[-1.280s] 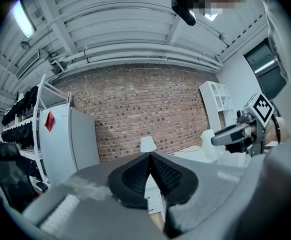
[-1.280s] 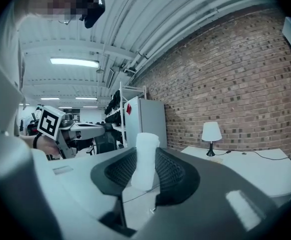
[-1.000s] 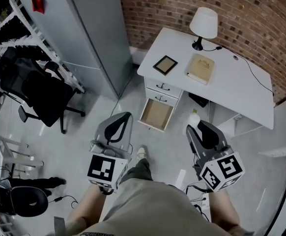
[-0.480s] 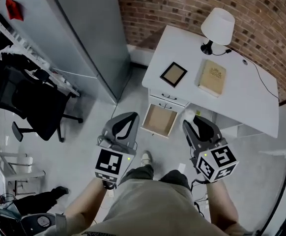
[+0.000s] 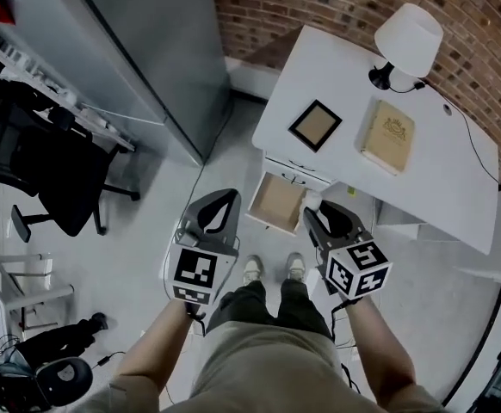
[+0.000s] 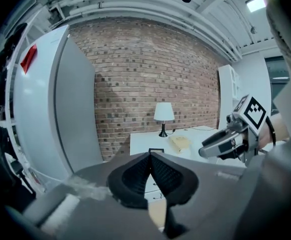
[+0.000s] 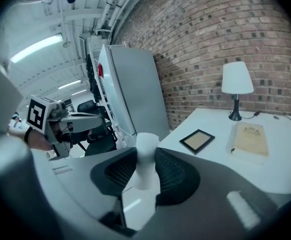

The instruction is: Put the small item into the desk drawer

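A white desk (image 5: 440,192) stands against the brick wall, and on its top lie a black picture frame (image 5: 314,125) near the left front corner, a tan book (image 5: 387,136) just right of it, and a lamp (image 5: 408,37) with a white shade at the back by the wall. Under the desk's left front edge a drawer (image 5: 278,203) is pulled out, showing its tan bottom. The pale grey floor (image 5: 147,231) carries the desk, a tall grey cabinet (image 5: 130,41), a black office chair (image 5: 44,175) and the person's pale shoes (image 5: 252,270).
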Action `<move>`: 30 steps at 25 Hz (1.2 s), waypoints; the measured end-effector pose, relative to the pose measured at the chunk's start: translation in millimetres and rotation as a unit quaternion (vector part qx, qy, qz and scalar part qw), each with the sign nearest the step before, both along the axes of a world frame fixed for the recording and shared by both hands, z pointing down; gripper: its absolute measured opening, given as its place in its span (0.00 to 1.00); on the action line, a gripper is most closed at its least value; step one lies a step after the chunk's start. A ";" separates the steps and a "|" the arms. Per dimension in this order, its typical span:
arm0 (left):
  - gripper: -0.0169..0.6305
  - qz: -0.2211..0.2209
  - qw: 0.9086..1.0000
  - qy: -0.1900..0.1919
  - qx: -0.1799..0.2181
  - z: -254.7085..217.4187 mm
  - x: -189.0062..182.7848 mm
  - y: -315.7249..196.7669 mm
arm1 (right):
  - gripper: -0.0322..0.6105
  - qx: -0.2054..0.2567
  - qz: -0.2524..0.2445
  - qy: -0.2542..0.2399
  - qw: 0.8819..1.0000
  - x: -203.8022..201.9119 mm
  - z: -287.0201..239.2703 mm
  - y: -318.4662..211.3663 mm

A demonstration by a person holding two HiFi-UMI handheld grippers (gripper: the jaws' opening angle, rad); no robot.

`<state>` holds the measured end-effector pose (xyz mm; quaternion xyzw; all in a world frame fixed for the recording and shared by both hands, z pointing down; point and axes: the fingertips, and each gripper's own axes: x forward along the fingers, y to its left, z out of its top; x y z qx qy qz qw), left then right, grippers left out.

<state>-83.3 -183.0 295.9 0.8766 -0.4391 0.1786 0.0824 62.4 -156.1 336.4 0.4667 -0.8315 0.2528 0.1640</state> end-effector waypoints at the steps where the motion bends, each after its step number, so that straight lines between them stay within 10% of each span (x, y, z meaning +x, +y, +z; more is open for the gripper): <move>1: 0.03 -0.005 1.000 0.002 -0.005 8.9 0.3 -2.1 | 0.24 -0.013 0.002 -0.004 1.000 0.7 15.0 -2.2; 30: 0.03 -0.041 0.994 0.005 -0.101 426.4 10.4 -38.8 | 0.24 -0.168 0.012 0.045 0.985 21.5 479.9 -49.4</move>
